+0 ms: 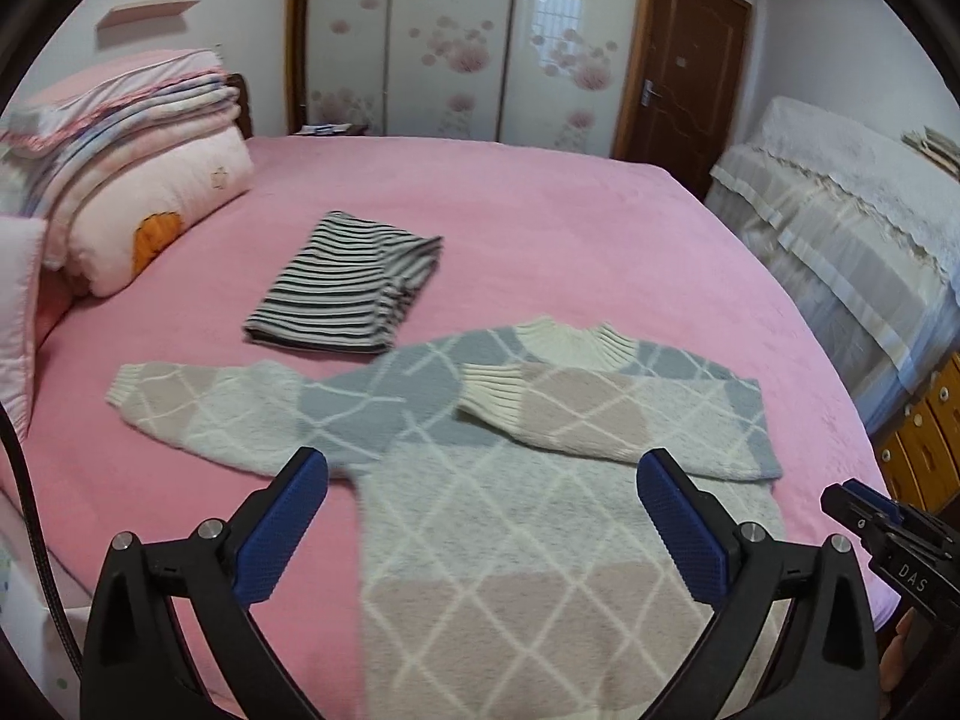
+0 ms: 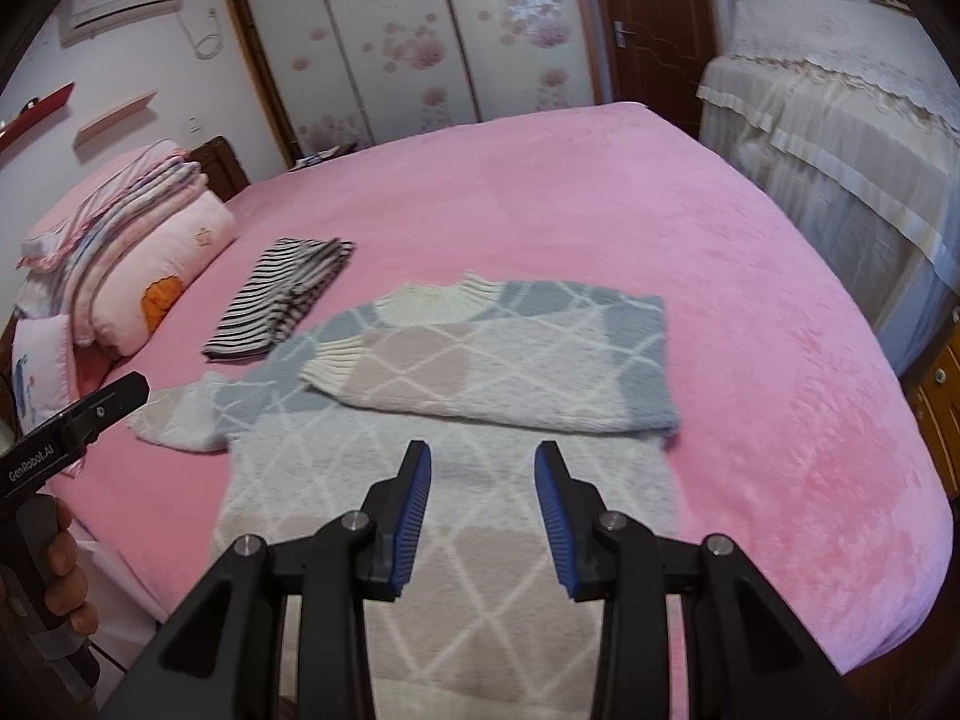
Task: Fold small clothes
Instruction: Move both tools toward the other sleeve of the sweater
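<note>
A small knit sweater (image 1: 510,516) with a grey, blue and beige diamond pattern lies flat on the pink bed (image 1: 540,210). Its right sleeve (image 1: 570,414) is folded across the chest; its left sleeve (image 1: 204,408) is stretched out to the left. The sweater also shows in the right wrist view (image 2: 480,372). A folded black-and-white striped garment (image 1: 348,288) lies beyond it, also in the right wrist view (image 2: 282,300). My left gripper (image 1: 480,468) is wide open and empty above the sweater's body. My right gripper (image 2: 483,462) is open and empty above the sweater's lower body.
Stacked quilts and pillows (image 1: 120,180) sit at the bed's left head end. A wardrobe with flower doors (image 1: 456,42) and a brown door (image 1: 684,72) stand behind. A cloth-covered cabinet (image 1: 840,228) stands to the right of the bed.
</note>
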A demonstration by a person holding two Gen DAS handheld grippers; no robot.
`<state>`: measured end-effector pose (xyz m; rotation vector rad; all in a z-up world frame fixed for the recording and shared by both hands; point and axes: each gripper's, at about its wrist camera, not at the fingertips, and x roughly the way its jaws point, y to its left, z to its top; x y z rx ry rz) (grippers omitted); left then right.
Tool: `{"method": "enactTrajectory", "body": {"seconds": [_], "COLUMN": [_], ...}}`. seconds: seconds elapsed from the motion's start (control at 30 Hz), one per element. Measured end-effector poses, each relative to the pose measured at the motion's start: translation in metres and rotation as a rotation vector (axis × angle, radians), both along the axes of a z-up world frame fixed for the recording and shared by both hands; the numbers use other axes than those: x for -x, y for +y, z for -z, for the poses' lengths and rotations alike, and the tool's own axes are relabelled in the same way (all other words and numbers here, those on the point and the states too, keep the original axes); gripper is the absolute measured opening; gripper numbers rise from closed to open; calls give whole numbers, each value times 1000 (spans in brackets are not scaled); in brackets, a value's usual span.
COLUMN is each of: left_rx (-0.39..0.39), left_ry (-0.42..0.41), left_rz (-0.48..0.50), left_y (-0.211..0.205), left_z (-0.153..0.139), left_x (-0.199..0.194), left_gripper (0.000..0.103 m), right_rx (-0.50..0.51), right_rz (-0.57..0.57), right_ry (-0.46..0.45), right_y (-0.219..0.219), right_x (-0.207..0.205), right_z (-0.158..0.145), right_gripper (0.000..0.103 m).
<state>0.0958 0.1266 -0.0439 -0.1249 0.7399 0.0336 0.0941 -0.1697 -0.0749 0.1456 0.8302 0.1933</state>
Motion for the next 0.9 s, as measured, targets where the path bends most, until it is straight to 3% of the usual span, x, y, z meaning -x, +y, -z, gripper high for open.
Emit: {"method": "enactTrajectory", "body": {"seconds": [0.1,0.3,0.63,0.9], "left_rx": [13,-40,-106,48], "left_ry": [-10,2,115,246], "left_rz": [-41,-147,-345,-493], "left_y": [31,98,253,372], "left_z": [-3,-6,12,76], "left_x": [7,8,-31,-72], "left_gripper": [102,102,102,102], "right_rx": [9,28,59,91], "right_rz": [-48,-147,-314,-420], "right_ry": [-3,-26,-50,-53], "right_y": [30,90,210,304], "right_x": [-3,-12,-57,-99], "right_z": [-3,-9,-10,10], "right_gripper": [36,36,36,36]}}
